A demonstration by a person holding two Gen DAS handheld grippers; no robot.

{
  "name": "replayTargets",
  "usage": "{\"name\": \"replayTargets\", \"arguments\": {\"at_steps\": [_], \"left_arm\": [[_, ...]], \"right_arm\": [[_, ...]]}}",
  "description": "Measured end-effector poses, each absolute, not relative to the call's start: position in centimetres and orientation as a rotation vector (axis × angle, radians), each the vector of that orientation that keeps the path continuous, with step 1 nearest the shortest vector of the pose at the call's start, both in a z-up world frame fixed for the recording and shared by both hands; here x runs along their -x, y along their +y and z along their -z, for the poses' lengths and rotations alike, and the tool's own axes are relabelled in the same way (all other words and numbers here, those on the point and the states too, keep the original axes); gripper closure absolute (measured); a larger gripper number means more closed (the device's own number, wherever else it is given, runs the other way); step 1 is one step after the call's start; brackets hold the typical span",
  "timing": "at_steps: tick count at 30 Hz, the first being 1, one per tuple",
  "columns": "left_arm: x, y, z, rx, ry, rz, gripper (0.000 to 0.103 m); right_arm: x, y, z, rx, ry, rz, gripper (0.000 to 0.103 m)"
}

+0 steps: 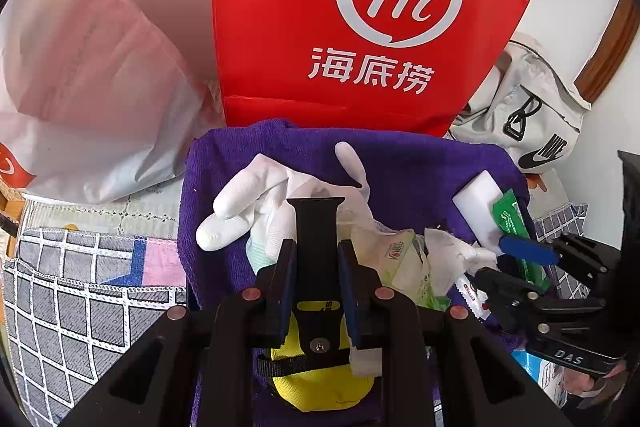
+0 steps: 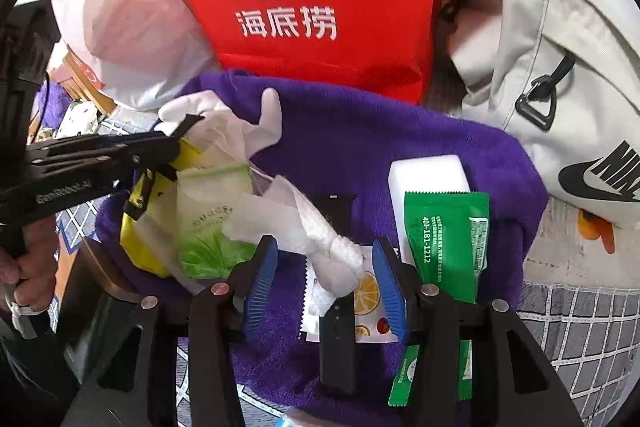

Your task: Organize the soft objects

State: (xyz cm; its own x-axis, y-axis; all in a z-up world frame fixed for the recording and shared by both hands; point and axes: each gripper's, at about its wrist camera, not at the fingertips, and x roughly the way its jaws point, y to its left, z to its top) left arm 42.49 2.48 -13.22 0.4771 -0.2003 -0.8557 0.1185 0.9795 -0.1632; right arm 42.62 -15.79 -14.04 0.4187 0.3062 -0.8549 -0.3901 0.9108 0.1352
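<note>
A purple towel [image 1: 420, 163] holds a heap of soft items. My left gripper [image 1: 318, 247] is shut on a black strap [image 1: 316, 223] that stands up between its pads. A yellow pouch [image 1: 320, 383] sits right under it; whether the two are joined I cannot tell. Beyond the strap lies a white glove [image 1: 244, 203]. My right gripper [image 2: 325, 245] is open, with a crumpled white tissue [image 2: 336, 259] between its blue pads and untouched by them. The tissue lies over an orange-print sachet [image 2: 370, 297] and a second black strap [image 2: 338, 343]. Both grippers show in the other view, the left gripper [image 2: 176, 143] and the right gripper [image 1: 504, 265].
A red paper bag [image 1: 320, 27] stands behind the towel, a white plastic bag [image 1: 92, 75] to its left and a grey Nike bag [image 2: 560, 87] to its right. On the towel are a white sponge block [image 2: 428, 171], a green sachet [image 2: 448, 235] and a green tissue pack [image 2: 212, 227]. Checked cloth [image 1: 72, 299] covers the table.
</note>
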Motion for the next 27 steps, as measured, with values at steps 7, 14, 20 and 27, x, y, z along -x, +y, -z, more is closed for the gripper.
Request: {"name": "replayTargets", "arguments": {"at_steps": [7, 14, 20, 27], "left_arm": [[-42.5, 2.6, 13.2, 0.095, 1.069, 0.192, 0.082], [-42.6, 2.8, 13.0, 0.122, 1.105, 0.189, 0.072], [-42.2, 2.6, 12.1, 0.128, 1.11, 0.173, 0.05], [-40.3, 2.7, 10.2, 0.126, 1.084, 0.128, 0.039]], "right_arm": [[-42.2, -16.3, 12.2, 0.078, 0.997, -0.415, 0.037], [-42.2, -16.9, 11.5, 0.063, 0.98, -0.369, 0.028], [-41.9, -16.6, 11.2, 0.07, 0.978, -0.333, 0.028], [-40.6, -17.0, 9.7, 0.046, 0.968, -0.283, 0.025]]}}
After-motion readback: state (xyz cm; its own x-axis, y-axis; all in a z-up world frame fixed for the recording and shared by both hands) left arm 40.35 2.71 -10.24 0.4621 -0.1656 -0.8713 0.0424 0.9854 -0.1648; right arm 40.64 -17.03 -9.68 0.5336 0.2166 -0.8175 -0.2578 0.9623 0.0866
